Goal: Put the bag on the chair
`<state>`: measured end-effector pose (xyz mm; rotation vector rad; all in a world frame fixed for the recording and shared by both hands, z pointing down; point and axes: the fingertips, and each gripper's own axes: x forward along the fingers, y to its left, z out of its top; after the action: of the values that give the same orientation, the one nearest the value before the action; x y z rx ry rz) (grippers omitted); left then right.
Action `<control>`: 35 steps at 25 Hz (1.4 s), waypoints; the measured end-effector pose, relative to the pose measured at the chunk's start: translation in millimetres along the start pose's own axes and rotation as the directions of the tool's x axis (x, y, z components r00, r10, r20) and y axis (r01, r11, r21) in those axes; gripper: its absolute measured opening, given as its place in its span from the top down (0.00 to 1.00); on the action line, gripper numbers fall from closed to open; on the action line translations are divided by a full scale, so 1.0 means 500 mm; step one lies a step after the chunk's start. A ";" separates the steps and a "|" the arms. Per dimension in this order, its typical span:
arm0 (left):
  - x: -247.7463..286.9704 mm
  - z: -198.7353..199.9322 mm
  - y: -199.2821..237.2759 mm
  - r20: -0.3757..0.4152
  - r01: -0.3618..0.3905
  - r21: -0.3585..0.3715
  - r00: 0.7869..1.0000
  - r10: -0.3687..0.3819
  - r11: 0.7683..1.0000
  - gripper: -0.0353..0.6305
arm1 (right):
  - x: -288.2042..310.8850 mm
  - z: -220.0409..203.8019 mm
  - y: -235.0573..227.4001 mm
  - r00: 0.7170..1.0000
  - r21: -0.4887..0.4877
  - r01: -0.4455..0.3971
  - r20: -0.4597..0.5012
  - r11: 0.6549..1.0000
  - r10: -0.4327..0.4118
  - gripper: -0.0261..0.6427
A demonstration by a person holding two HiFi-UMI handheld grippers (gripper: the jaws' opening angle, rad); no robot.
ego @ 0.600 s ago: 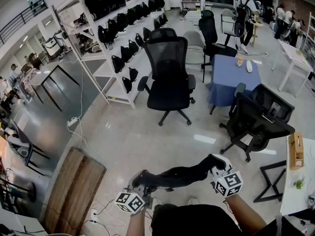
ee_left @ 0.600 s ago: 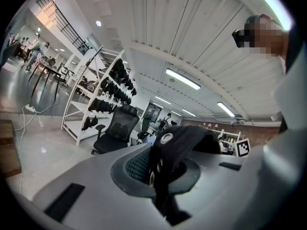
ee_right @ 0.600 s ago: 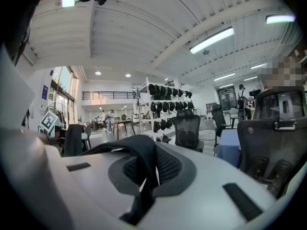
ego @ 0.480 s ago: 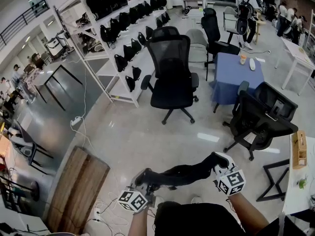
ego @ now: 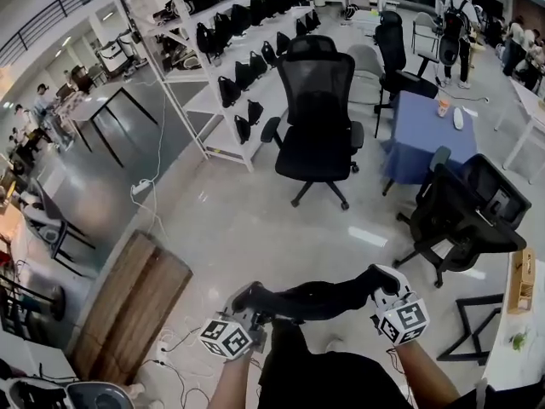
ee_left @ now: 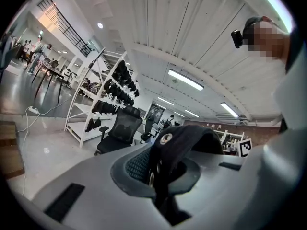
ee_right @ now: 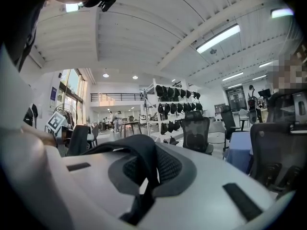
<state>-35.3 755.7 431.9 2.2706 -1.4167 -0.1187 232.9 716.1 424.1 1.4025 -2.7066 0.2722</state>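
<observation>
The long black cloth bag (ego: pixel 311 299) hangs in the air at the bottom middle of the head view, stretched between the two grippers. The left gripper (ego: pixel 249 303) is pinched tight on one end, on a black strap (ee_left: pixel 192 134) with a round silver metal ring (ee_left: pixel 166 138). The right gripper (ego: pixel 380 281) is squeezed tight on the strap at the other end. Each gripper has a cube (ego: pixel 226 337) with black-and-white square marks. The black mesh office chair on wheels (ego: pixel 320 109) stands well apart at the top middle, beside a white shelf rack (ego: pixel 223 140) of small black bags (ego: pixel 228 92).
</observation>
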 end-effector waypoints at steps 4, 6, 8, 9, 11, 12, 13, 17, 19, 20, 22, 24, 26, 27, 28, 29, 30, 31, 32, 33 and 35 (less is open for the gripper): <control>0.019 0.007 0.042 -0.003 -0.003 -0.020 1.000 0.003 1.000 0.92 | 0.048 -0.005 0.001 1.000 0.006 0.003 -0.016 1.000 -0.003 0.96; 0.030 0.015 0.071 -0.007 -0.002 -0.031 1.000 0.002 1.000 0.92 | 0.075 -0.006 0.005 1.000 0.012 0.001 -0.028 1.000 0.000 0.96; 0.045 0.028 0.102 -0.004 0.001 -0.039 1.000 -0.001 0.999 0.92 | 0.110 -0.001 0.007 0.999 0.017 -0.007 -0.034 1.000 0.007 0.96; 0.053 0.037 0.119 -0.002 0.004 -0.042 1.000 -0.004 0.999 0.92 | 0.130 0.001 0.007 0.999 0.022 -0.012 -0.036 1.000 0.012 0.96; 0.071 0.056 0.152 0.000 0.010 -0.049 1.000 -0.010 0.999 0.92 | 0.171 0.007 0.008 0.999 0.037 -0.015 -0.039 0.999 0.016 0.96; 0.081 0.067 0.170 0.002 0.014 -0.055 1.000 -0.014 0.998 0.92 | 0.193 0.012 0.008 0.999 0.041 -0.011 -0.042 0.999 0.013 0.96; 0.093 0.078 0.189 0.004 0.018 -0.060 1.000 -0.017 0.998 0.92 | 0.216 0.018 0.008 0.999 0.043 -0.005 -0.045 0.999 0.007 0.96; 0.147 0.126 0.269 0.013 0.036 -0.073 0.999 -0.035 0.997 0.92 | 0.319 0.041 0.004 0.998 0.038 0.032 -0.056 0.999 -0.029 0.96; 0.173 0.147 0.305 0.016 0.052 -0.082 0.999 -0.051 0.995 0.92 | 0.358 0.052 0.003 0.998 0.044 0.054 -0.045 0.998 -0.052 0.96; 0.183 0.160 0.323 0.016 0.061 -0.084 0.998 -0.060 0.995 0.92 | 0.377 0.059 0.006 0.998 0.047 0.063 -0.033 0.997 -0.062 0.96; 0.200 0.191 0.362 0.010 0.076 -0.080 0.997 -0.075 0.994 0.92 | 0.422 0.075 0.014 0.996 0.049 0.084 -0.019 0.995 -0.083 0.96; 0.216 0.224 0.405 0.007 0.088 -0.076 0.996 -0.088 0.993 0.92 | 0.474 0.085 0.017 0.994 0.052 0.105 -0.021 0.993 -0.104 0.96; 0.230 0.256 0.447 0.002 0.098 -0.073 0.995 -0.098 0.993 0.92 | 0.521 0.095 0.027 0.993 0.058 0.120 -0.029 0.991 -0.118 0.96; 0.237 0.272 0.468 -0.001 0.104 -0.069 0.994 -0.105 0.992 0.92 | 0.543 0.103 0.034 0.992 0.060 0.125 -0.028 0.990 -0.124 0.96; 0.246 0.288 0.487 -0.003 0.113 -0.064 0.993 -0.114 0.991 0.92 | 0.564 0.111 0.040 0.991 0.062 0.130 -0.024 0.990 -0.129 0.96; 0.255 0.304 0.504 -0.005 0.125 -0.058 0.992 -0.125 0.990 0.92 | 0.584 0.119 0.044 0.991 0.062 0.135 -0.019 0.989 -0.134 0.96; 0.263 0.319 0.520 -0.006 0.137 -0.053 0.990 -0.137 0.989 0.92 | 0.604 0.125 0.048 0.990 0.062 0.141 -0.014 0.988 -0.141 0.96; 0.269 0.332 0.535 -0.009 0.148 -0.048 0.989 -0.149 0.988 0.92 | 0.622 0.129 0.052 0.989 0.063 0.149 -0.010 0.987 -0.149 0.96; 0.274 0.344 0.551 -0.010 0.157 -0.044 0.987 -0.158 0.987 0.92 | 0.639 0.132 0.056 0.988 0.066 0.158 -0.007 0.985 -0.157 0.96; 0.279 0.355 0.567 -0.009 0.164 -0.042 0.986 -0.165 0.986 0.92 | 0.655 0.133 0.061 0.986 0.071 0.165 -0.003 0.984 -0.165 0.96; 0.286 0.375 0.597 -0.002 0.175 -0.038 0.985 -0.175 0.984 0.92 | 0.683 0.136 0.070 0.984 0.087 0.177 0.008 0.980 -0.179 0.96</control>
<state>-273.7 459.9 414.6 2.3589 -1.2000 -0.1927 7.9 448.8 405.2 1.6647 -2.5873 0.3690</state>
